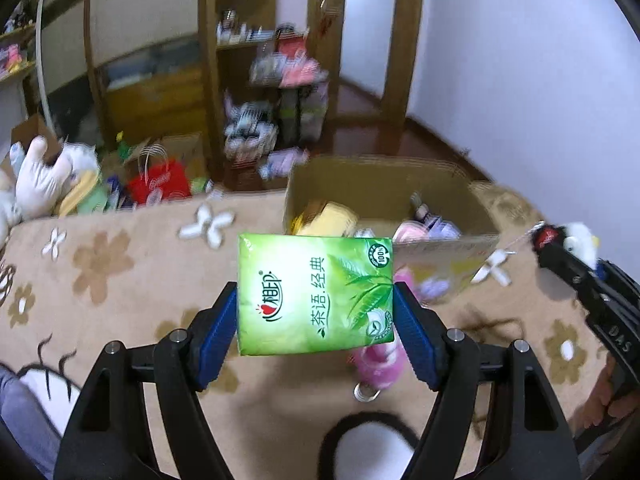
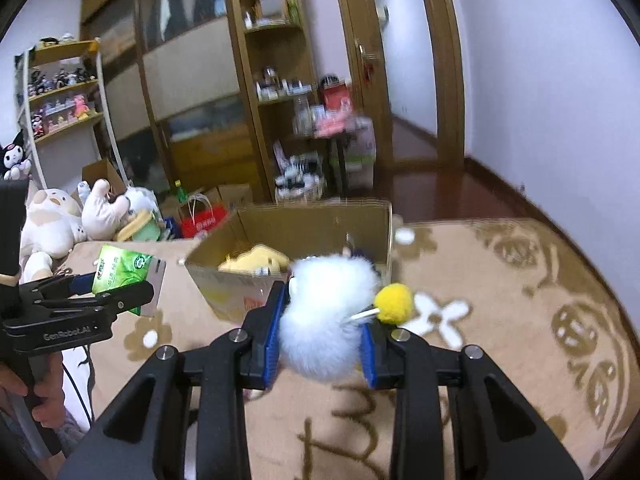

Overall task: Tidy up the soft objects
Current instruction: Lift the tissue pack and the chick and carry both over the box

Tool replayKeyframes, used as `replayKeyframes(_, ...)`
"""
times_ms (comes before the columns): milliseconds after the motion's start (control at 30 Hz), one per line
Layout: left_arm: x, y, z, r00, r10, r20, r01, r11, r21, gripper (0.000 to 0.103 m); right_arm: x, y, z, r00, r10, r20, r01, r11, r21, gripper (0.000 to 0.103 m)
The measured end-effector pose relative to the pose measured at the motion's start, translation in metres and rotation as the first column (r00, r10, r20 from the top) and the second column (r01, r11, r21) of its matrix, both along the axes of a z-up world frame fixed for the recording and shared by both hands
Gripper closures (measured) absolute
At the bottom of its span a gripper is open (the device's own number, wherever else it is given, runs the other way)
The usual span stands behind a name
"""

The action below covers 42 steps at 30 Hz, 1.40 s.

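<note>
My left gripper is shut on a green tissue pack and holds it above the bed, just short of the open cardboard box. The pack and left gripper also show in the right wrist view. My right gripper is shut on a white fluffy plush toy with a yellow pom-pom, held near the box. The box holds a yellow plush and other soft items. A pink plush lies on the bed below the tissue pack.
The beige flower-patterned bedspread covers the bed. Large white plush toys and a red bag sit beyond the bed's left end. Wooden shelves and a door stand behind.
</note>
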<state>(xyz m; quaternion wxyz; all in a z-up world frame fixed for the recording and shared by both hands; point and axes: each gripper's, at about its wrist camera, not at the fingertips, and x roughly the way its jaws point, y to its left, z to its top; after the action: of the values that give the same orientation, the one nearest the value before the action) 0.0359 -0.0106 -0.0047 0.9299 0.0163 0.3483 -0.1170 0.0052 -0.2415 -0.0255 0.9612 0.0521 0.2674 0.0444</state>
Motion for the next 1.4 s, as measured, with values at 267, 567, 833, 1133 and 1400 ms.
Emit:
replayKeyframes(267,-0.006,-0.011,0.024,0.991,-0.001,0.134,-0.008,0.998,0.068,0.029,0.0,0.002,0.029,0.996,0.011,0.088,-0.008,1.0,-0.027,0.069)
replayKeyframes(567,0.007,-0.023,0.036,0.973,-0.04,0.226,0.02,0.996,0.09,0.029,0.02,0.006,0.038,0.992,0.032,0.126,-0.026,0.998,-0.052,0.069)
replayKeyframes(833,0.034,-0.036,0.036,0.967,-0.051,0.248,0.031,0.996,0.084,0.029,0.048,0.005,0.028,0.99,0.06,0.13,-0.052,0.997,-0.058,0.069)
replayKeyframes(1133,0.074,-0.054,0.015,0.977,-0.082,0.199,0.057,0.991,0.125,0.029,0.084,0.0,0.012,0.992,0.106,0.076,-0.099,0.991,-0.087,0.068)
replayKeyframes(1400,0.094,-0.072,-0.015,0.987,-0.104,0.119,0.082,0.981,0.176,0.029,0.105,-0.008,-0.011,0.994,0.109,0.019,-0.108,0.994,-0.021,0.068)
